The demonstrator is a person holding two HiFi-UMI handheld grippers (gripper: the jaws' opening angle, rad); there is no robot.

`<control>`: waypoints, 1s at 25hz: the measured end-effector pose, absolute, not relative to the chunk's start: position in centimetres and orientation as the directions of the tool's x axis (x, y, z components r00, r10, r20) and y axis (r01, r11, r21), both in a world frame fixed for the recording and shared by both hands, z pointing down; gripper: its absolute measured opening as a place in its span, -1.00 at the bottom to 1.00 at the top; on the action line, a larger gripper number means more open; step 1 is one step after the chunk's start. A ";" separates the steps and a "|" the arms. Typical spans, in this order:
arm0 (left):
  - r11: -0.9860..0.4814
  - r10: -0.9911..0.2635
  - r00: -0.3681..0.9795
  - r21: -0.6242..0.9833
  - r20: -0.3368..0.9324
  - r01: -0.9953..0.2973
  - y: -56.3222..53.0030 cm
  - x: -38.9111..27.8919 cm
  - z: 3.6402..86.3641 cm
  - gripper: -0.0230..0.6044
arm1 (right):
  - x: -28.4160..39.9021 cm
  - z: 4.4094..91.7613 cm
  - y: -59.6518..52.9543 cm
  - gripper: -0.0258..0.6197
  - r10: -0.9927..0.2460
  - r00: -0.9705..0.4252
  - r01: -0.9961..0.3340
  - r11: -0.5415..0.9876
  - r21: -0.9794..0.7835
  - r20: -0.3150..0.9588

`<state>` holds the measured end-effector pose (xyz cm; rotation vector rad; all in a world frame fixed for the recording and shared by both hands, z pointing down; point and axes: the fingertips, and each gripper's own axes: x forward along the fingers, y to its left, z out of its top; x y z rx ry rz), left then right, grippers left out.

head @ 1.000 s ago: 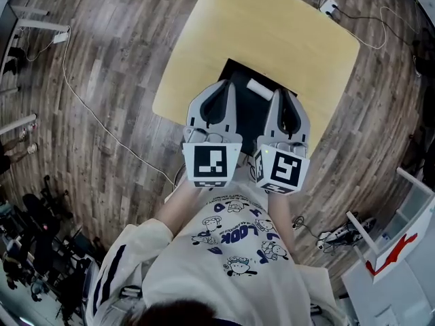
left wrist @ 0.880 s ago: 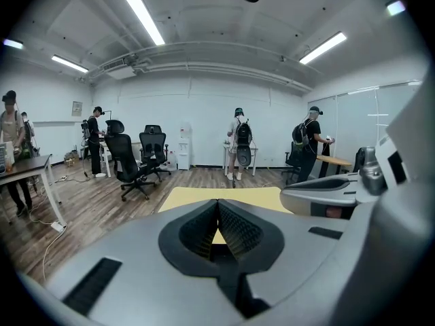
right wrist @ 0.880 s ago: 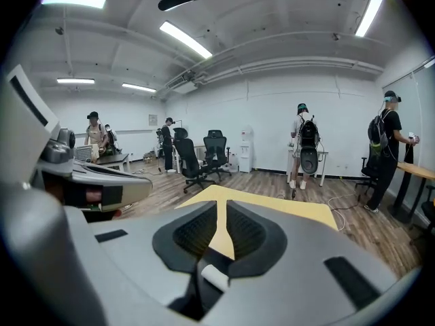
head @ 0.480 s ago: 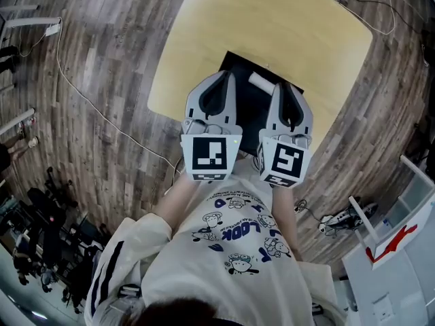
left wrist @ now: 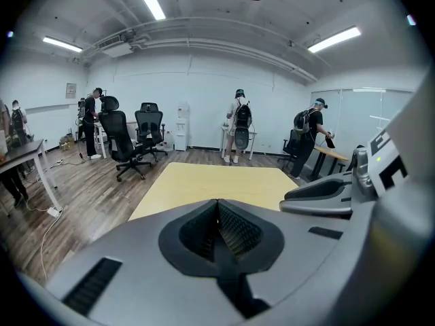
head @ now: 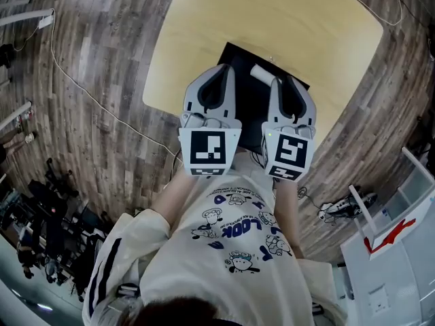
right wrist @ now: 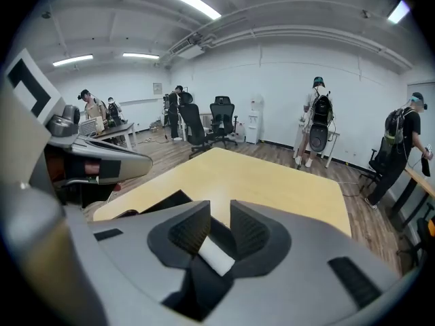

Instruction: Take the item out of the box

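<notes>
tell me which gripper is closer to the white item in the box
Right. The right gripper, whose jaws have just been opening, has the white item in their gap, unpressed; the left gripper, jaws together, sits off to the item's left.

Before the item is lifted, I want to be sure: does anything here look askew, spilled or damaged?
Nothing stands out. The black box lies on the yellow table with the white item inside it. No spill or damage shows.
</notes>
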<state>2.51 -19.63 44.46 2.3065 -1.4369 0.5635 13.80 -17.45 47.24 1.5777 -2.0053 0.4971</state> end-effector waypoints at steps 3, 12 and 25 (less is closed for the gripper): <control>-0.413 -0.751 0.403 0.105 0.522 -0.905 -19.6 2.5 45.2 -0.88 | 13.6 48.2 -17.3 -0.60 -0.744 -0.178 -0.964 0.263 0.037 0.644; -0.417 -0.725 0.416 0.131 0.549 -0.900 -19.5 2.9 46.9 -0.88 | 12.6 51.4 -16.8 -0.51 -0.595 -0.205 -0.891 0.442 0.103 0.777; -0.403 -0.708 0.421 0.165 0.567 -0.900 -19.9 3.0 48.3 -0.88 | 12.1 55.3 -15.8 -0.42 -0.386 -0.171 -0.786 0.608 0.111 0.906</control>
